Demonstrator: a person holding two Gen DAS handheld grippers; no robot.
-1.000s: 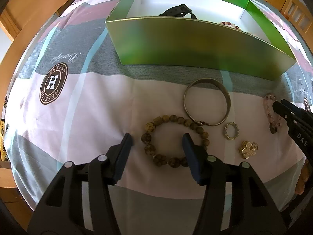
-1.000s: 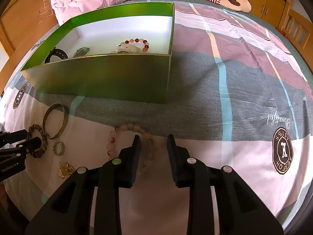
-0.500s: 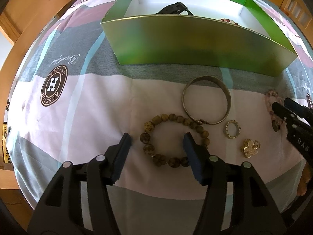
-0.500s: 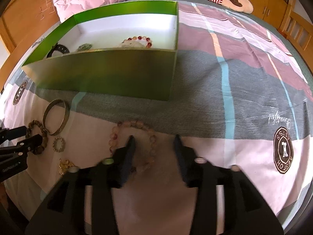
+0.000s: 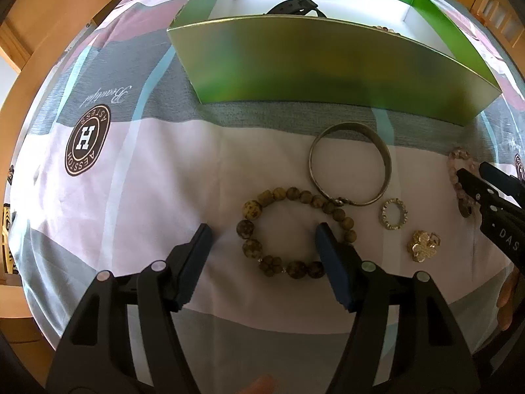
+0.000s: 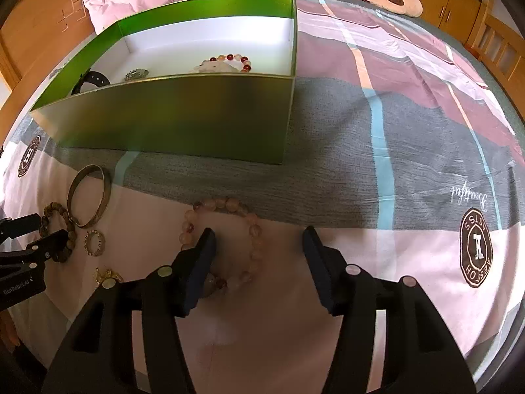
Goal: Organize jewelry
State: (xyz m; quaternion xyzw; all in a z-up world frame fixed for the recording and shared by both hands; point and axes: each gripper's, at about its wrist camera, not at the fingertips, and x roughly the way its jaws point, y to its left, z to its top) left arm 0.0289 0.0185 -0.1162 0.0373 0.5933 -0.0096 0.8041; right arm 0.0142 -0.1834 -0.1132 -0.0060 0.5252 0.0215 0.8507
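The green box (image 6: 183, 124) walls off the bedspread's (image 6: 377, 180) far-left side, while its right half lies open for passage.

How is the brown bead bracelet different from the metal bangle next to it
The brown bead bracelet is a string of round mottled beads; the metal bangle is one smooth solid band. The left gripper straddles the bracelet, not the bangle. Both lie flat on the bedspread.

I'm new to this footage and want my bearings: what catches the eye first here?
The big green box at the back of the bedspread, already holding some jewelry. In front of it, each gripper's open jaws straddle a bracelet: the left gripper a brown bead bracelet, the right gripper a pink bead bracelet.
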